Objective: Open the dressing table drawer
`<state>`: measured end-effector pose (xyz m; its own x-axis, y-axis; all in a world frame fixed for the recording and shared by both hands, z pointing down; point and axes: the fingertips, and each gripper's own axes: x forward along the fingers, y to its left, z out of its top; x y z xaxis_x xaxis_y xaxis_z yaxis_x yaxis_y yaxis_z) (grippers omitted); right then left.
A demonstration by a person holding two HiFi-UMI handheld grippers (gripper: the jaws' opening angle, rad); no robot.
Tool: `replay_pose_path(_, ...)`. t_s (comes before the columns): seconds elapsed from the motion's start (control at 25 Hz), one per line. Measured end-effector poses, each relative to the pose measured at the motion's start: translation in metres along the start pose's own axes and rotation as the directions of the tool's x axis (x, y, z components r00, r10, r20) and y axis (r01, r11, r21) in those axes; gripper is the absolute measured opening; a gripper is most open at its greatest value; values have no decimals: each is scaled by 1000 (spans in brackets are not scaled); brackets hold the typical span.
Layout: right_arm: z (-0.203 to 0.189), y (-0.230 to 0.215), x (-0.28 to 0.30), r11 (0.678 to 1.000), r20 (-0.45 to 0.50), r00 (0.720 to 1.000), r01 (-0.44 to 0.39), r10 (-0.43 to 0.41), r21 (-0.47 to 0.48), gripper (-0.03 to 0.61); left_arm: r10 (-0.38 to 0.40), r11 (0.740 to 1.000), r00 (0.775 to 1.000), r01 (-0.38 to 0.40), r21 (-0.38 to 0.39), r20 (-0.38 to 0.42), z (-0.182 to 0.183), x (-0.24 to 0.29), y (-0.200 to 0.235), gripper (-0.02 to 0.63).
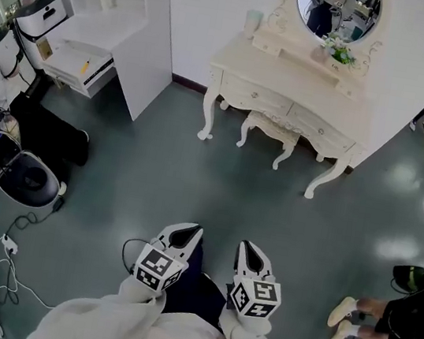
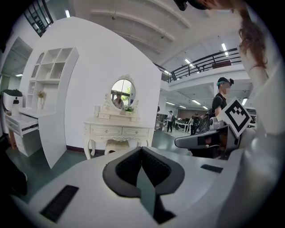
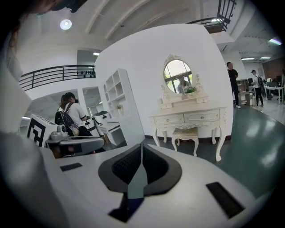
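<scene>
Cream-painted, carved, and well apart from both grippers: the dressing table (image 1: 289, 85), set against the white wall under an oval mirror (image 1: 337, 9). Two drawers across its front, the left drawer (image 1: 249, 96) and the right drawer (image 1: 314, 127), both flush with the frame, neither knob touched. Nothing of the task done yet, by the look of it. All of it left: crossing the floor, reaching a knob, gripping, pulling outward.

Left gripper (image 1: 185, 235) held low in front of the body, jaws pressed together on nothing. Right gripper (image 1: 252, 251) just beside it, jaws likewise closed and empty. Along each pair of jaws, only bare floor and the table beyond.

Tucked under the table's middle, a matching stool (image 1: 270, 130), below the drawer fronts and likely to crowd the legs on approach. On the worktop, a small flower arrangement (image 1: 340, 53) and a pale jar (image 1: 254, 21), both back from the drawer fronts. Off to the left, a white desk and shelf unit (image 1: 94, 58). To the right, a person (image 1: 400, 314) in dark clothes, well off the direct path. Between here and the table, open grey-green floor (image 1: 195, 178).
</scene>
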<state>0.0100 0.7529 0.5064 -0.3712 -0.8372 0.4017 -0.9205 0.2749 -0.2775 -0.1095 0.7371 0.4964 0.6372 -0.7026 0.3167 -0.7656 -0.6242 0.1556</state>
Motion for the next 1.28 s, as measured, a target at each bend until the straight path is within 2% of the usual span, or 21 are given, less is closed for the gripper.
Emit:
replay_pose_path(0.36, 15, -10, 43, 1000, -24, 999, -26, 26, -14, 38, 54, 998, 999, -53, -35, 7, 9, 27, 39, 17)
replay_pose_path(0.64, 47, -28, 88, 1000, -41, 999, -17, 17, -7, 38, 18, 1000, 1000, -18, -26, 3, 37, 74, 61, 17)
replay_pose_path(1.28, 129, -67, 204, 1000, -10, 1000, 21, -21, 9, 38, -12, 1000, 1000, 12, 15, 4, 101, 173, 158, 17)
